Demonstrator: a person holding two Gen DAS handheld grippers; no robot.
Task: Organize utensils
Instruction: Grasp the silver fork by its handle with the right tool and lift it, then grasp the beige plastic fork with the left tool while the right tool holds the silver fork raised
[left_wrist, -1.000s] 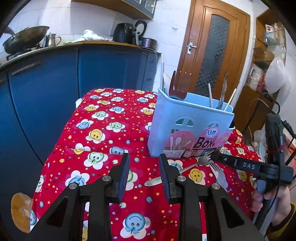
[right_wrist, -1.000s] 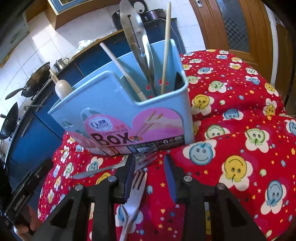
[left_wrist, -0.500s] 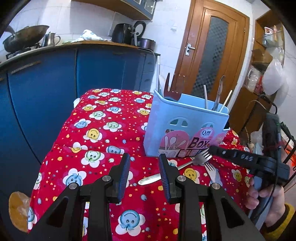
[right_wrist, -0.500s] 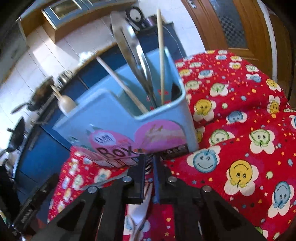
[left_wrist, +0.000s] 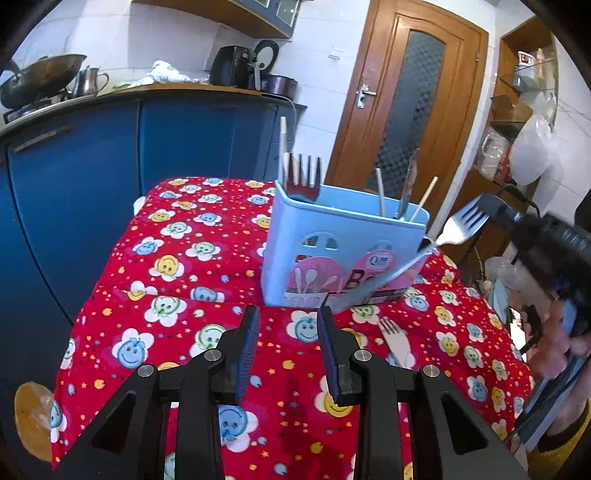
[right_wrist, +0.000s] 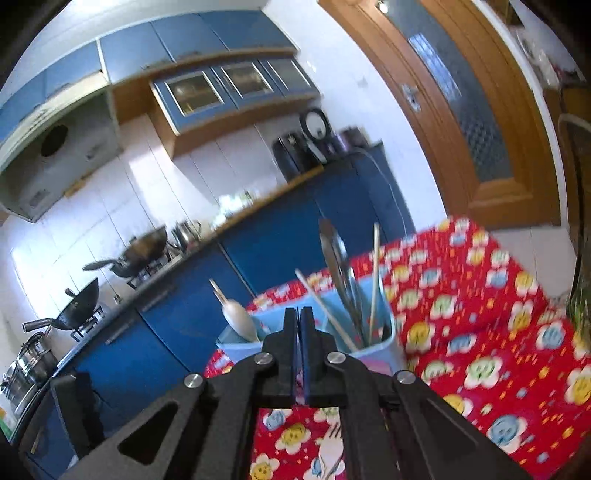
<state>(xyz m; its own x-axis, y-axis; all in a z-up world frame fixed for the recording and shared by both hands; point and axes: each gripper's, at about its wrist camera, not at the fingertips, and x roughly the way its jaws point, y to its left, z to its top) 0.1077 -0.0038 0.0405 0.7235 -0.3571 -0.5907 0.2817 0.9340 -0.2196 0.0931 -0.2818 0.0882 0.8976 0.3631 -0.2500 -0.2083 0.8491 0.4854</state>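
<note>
A light blue utensil box (left_wrist: 343, 251) stands on the red smiley tablecloth (left_wrist: 184, 258), holding a dark red fork (left_wrist: 302, 177), chopsticks and metal tongs (right_wrist: 338, 273). My right gripper (right_wrist: 299, 314) is shut on a metal fork (left_wrist: 417, 254), lifted slantwise in front of the box, tines up by the box's right corner. My left gripper (left_wrist: 286, 325) is open and empty, low over the cloth in front of the box. A white plastic fork (left_wrist: 395, 341) lies on the cloth to the right of my left gripper.
Blue kitchen cabinets (left_wrist: 92, 177) with woks and a kettle on the counter stand left and behind the table. A wooden door (left_wrist: 410, 107) and shelves (left_wrist: 517, 122) are at the back right. The table's near left corner (left_wrist: 70, 387) drops off beside me.
My right gripper closed on the metal fork that lay in front of the box and lifted it off the cloth, tilting upward. My left gripper drew back slightly and stayed open.
</note>
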